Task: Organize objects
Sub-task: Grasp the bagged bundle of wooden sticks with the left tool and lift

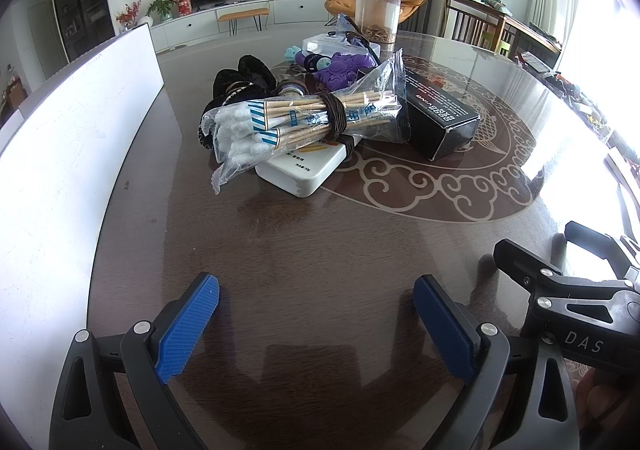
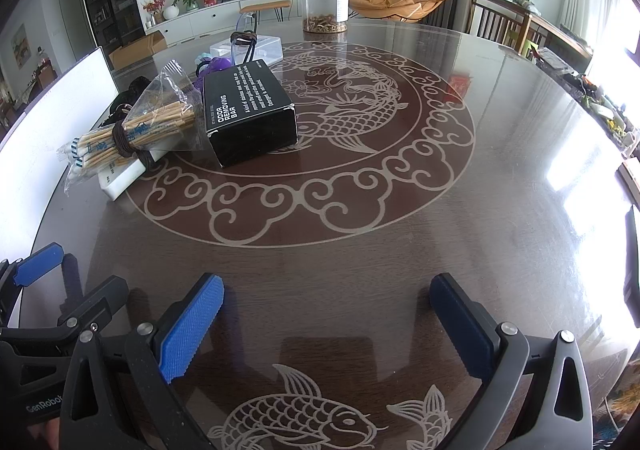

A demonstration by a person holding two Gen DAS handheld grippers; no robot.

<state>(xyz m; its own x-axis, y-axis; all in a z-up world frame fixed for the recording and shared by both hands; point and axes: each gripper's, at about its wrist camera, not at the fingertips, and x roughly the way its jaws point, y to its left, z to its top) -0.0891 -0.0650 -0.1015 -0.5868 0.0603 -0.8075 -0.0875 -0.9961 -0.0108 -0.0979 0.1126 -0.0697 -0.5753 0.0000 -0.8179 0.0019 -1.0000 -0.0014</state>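
My left gripper [image 1: 316, 314] and right gripper [image 2: 326, 316] both have jaws apart, holding nothing, low over the table [image 1: 320, 242]. The pile sits at twelve o'clock from the left: bagged cotton swabs [image 1: 296, 118] atop a white box [image 1: 304, 170], touching the black box [image 2: 248, 114]. Snagging loose plastic could drag the stack.

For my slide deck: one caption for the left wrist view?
Open left hand-held gripper faces a swab bag atop a white box, beside a black box.
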